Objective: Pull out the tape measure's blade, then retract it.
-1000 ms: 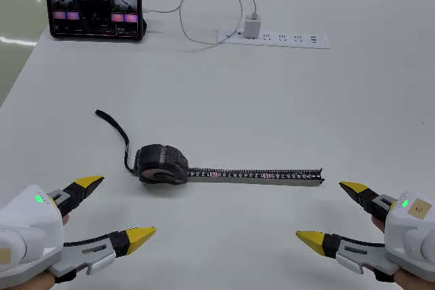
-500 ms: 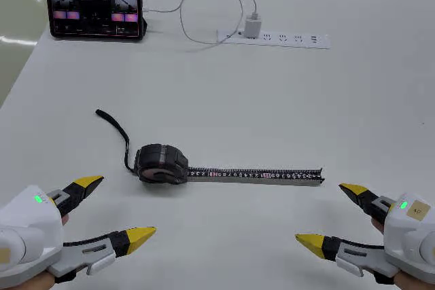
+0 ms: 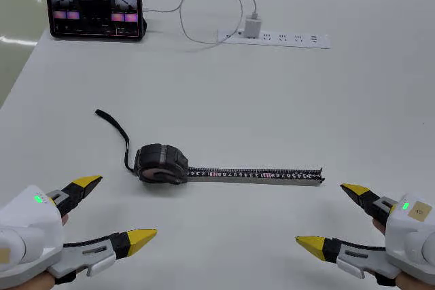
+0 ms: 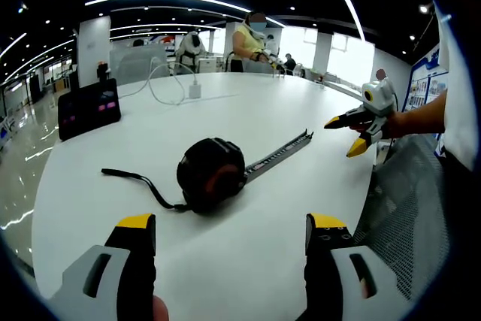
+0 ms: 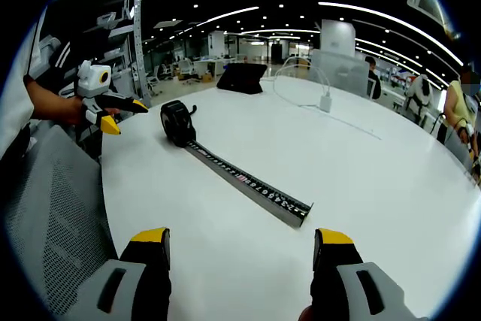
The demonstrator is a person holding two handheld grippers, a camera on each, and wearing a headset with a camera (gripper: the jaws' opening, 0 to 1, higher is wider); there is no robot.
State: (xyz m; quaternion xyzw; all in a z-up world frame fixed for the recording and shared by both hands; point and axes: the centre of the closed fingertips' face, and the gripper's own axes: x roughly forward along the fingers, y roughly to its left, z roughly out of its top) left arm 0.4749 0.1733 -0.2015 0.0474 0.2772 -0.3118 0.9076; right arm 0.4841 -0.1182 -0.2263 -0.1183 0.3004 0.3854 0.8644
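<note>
The tape measure lies on the surface, blade out to its right; left tongs and right tongs hover near, spread and empty — retracting looks next, needing a grip first.

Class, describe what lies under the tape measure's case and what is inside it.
The case rests on the white table. The blade comes out of it and lies flat. Any blade wound inside is hidden by the housing, as is the table beneath.

Housings were white, jaws black with yellow tips, green lights lit on left gripper and right gripper; right bore tan sticker. Person wore white sleeve.
</note>
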